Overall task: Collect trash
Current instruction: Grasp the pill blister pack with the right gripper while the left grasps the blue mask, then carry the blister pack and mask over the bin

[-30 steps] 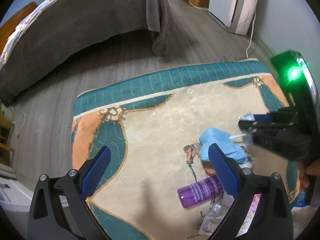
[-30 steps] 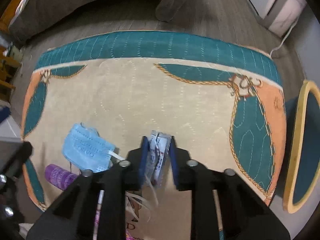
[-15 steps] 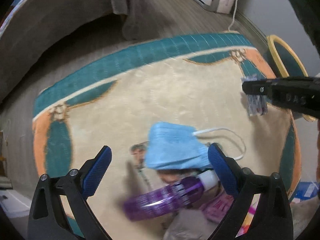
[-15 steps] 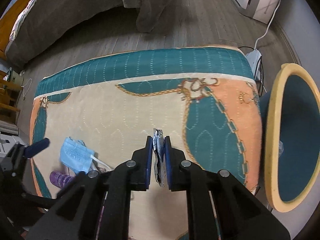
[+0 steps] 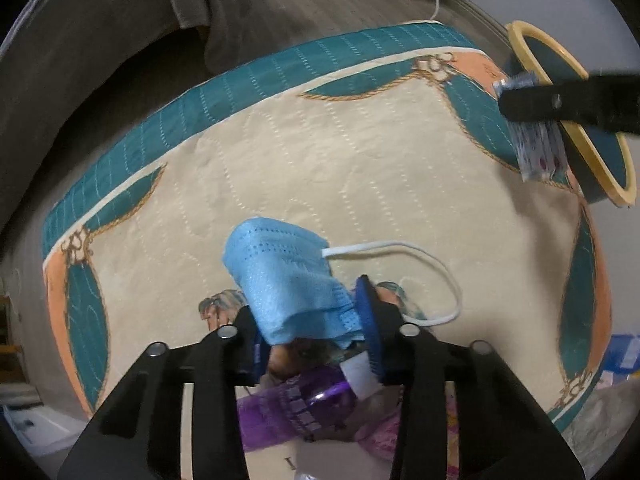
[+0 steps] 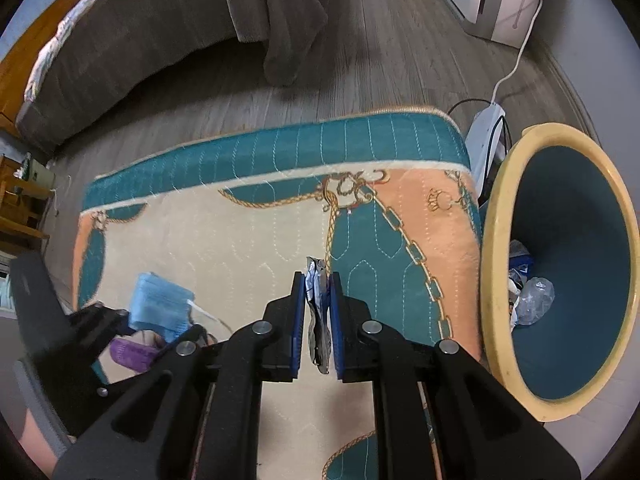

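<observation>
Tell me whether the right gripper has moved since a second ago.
Yes. The right gripper, shut on the crumpled wrapper, has swung rightward across the rug toward the trash bin, which now fills the right side of its view.

Blue mask [image 5: 288, 280], crumpled and folded, is pinched at its near end off the rug [image 5: 320, 152], its white ear loop [image 5: 416, 268] trailing out to the right. Under it, near the rug's near edge, a purple bottle [image 5: 296, 408] lies on its side, white cap toward the right. The silvery wrapper [image 6: 318, 312], crushed flat, stands on edge over the rug's right side. Just past that right edge is the bin [image 6: 496, 264], teal inside with a yellow rim, scraps already in it.
</observation>
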Action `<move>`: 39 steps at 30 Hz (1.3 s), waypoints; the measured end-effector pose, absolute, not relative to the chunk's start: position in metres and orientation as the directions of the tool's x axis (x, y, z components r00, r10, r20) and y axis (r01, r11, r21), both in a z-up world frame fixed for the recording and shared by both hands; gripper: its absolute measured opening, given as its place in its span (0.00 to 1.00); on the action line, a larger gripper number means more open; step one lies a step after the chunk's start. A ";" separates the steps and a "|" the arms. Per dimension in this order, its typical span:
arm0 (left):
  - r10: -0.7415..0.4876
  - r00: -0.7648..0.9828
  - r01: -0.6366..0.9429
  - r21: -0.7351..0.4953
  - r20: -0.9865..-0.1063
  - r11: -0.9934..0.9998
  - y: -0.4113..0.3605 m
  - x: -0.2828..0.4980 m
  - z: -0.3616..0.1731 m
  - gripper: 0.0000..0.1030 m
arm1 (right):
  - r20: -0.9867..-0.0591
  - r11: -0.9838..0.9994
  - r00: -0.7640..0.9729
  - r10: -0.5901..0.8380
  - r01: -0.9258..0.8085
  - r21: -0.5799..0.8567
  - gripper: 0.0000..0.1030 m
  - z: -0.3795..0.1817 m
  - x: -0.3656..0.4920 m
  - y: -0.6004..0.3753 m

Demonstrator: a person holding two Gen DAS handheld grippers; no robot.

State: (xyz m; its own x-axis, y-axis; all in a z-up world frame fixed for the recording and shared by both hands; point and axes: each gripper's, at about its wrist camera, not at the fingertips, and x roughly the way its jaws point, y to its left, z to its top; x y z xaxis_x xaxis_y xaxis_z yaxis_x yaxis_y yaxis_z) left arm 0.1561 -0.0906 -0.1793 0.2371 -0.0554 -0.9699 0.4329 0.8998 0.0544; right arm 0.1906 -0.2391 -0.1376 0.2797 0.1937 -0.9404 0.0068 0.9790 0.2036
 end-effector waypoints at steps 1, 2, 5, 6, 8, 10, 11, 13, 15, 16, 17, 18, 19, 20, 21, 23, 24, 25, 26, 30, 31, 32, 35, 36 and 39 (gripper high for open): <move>-0.053 0.244 0.438 0.061 -0.968 0.897 -0.093 0.155 -0.179 0.32 | -0.937 0.978 0.287 0.197 0.007 0.208 0.11 -0.135 0.189 -0.241; -0.051 0.253 0.440 0.068 -0.966 0.895 -0.094 0.154 -0.176 0.27 | -0.936 0.978 0.291 0.199 0.006 0.210 0.11 -0.132 0.187 -0.243; -0.082 0.280 0.422 0.046 -0.956 0.906 -0.096 0.154 -0.162 0.17 | -0.930 0.976 0.305 0.204 0.016 0.219 0.11 -0.127 0.184 -0.251; -0.097 0.291 0.414 0.034 -0.952 0.910 -0.096 0.154 -0.156 0.16 | -0.928 0.974 0.309 0.206 0.023 0.224 0.11 -0.125 0.182 -0.255; -0.118 0.318 0.408 0.024 -0.941 0.913 -0.096 0.152 -0.146 0.14 | -0.926 0.973 0.317 0.207 0.035 0.229 0.11 -0.122 0.179 -0.262; -0.141 0.340 0.404 0.009 -0.930 0.915 -0.097 0.148 -0.136 0.14 | -0.922 0.971 0.325 0.209 0.045 0.236 0.11 -0.118 0.176 -0.267; -0.154 0.352 0.404 0.001 -0.923 0.915 -0.097 0.147 -0.130 0.14 | -0.920 0.970 0.331 0.209 0.050 0.238 0.11 -0.116 0.175 -0.270; -0.165 0.376 0.411 0.005 -0.912 0.912 -0.105 0.147 -0.119 0.14 | -0.914 0.969 0.347 0.209 0.054 0.242 0.11 -0.109 0.171 -0.275; -0.180 0.400 0.422 0.006 -0.899 0.907 -0.112 0.142 -0.109 0.14 | -0.907 0.968 0.365 0.210 0.055 0.247 0.11 -0.102 0.168 -0.280; -0.187 0.404 0.425 0.003 -0.895 0.905 -0.117 0.144 -0.108 0.14 | -0.902 0.967 0.376 0.210 0.057 0.249 0.11 -0.098 0.165 -0.284; -0.196 0.412 0.430 0.000 -0.890 0.903 -0.121 0.142 -0.104 0.14 | -0.900 0.967 0.384 0.208 0.059 0.248 0.11 -0.095 0.163 -0.287; -0.200 0.419 0.434 0.002 -0.886 0.901 -0.123 0.142 -0.101 0.14 | -0.896 0.968 0.395 0.201 0.058 0.243 0.11 -0.090 0.161 -0.291; -0.204 0.426 0.438 0.004 -0.882 0.899 -0.125 0.141 -0.097 0.14 | -0.894 0.970 0.402 0.195 0.057 0.237 0.11 -0.087 0.159 -0.293; -0.208 0.436 0.442 0.007 -0.876 0.897 -0.130 0.139 -0.094 0.14 | -0.892 0.971 0.412 0.188 0.057 0.232 0.11 -0.083 0.157 -0.296; -0.213 0.445 0.444 0.008 -0.870 0.896 -0.133 0.134 -0.090 0.14 | -0.887 0.972 0.422 0.184 0.059 0.230 0.11 -0.079 0.155 -0.300; -0.228 0.457 0.449 0.002 -0.860 0.893 -0.137 0.135 -0.087 0.14 | -0.881 0.971 0.438 0.180 0.067 0.232 0.11 -0.074 0.152 -0.308; -0.233 0.458 0.452 -0.001 -0.858 0.892 -0.140 0.135 -0.087 0.14 | -0.878 0.970 0.445 0.179 0.072 0.234 0.11 -0.072 0.150 -0.312; -0.236 0.460 0.455 -0.001 -0.856 0.891 -0.143 0.133 -0.086 0.14 | -0.875 0.969 0.451 0.176 0.078 0.235 0.11 -0.069 0.148 -0.316; -0.236 0.464 0.459 0.004 -0.854 0.888 -0.147 0.132 -0.084 0.14 | -0.873 0.969 0.456 0.172 0.082 0.234 0.11 -0.067 0.146 -0.321; -0.242 0.466 0.479 0.013 -0.851 0.878 -0.165 0.131 -0.085 0.14 | -0.869 0.967 0.468 0.161 0.101 0.234 0.11 -0.065 0.140 -0.338; -0.246 0.465 0.485 0.012 -0.850 0.874 -0.170 0.130 -0.085 0.14 | -0.869 0.966 0.470 0.158 0.109 0.234 0.11 -0.065 0.138 -0.344; -0.248 0.466 0.489 0.013 -0.850 0.872 -0.173 0.129 -0.084 0.14 | -0.869 0.965 0.471 0.155 0.115 0.235 0.11 -0.065 0.137 -0.349; -0.260 0.467 0.505 0.013 -0.845 0.863 -0.187 0.127 -0.084 0.14 | -0.870 0.963 0.471 0.147 0.131 0.234 0.11 -0.067 0.134 -0.359; -0.266 0.468 0.511 0.013 -0.843 0.860 -0.191 0.127 -0.084 0.14 | -0.870 0.963 0.472 0.145 0.135 0.234 0.11 -0.067 0.133 -0.362; -0.282 0.469 0.529 0.010 -0.837 0.849 -0.204 0.126 -0.083 0.14 | -0.871 0.962 0.474 0.134 0.147 0.228 0.11 -0.069 0.132 -0.372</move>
State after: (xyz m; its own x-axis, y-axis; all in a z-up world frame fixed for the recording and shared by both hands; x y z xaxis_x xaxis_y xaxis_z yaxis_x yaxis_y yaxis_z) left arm 0.1255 -0.2041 -0.0832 0.4694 -0.2823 -0.8366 0.5289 0.8486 0.0104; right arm 0.1322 -0.3721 -0.0685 0.4736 0.1335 -0.8706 0.1474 0.9625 0.2278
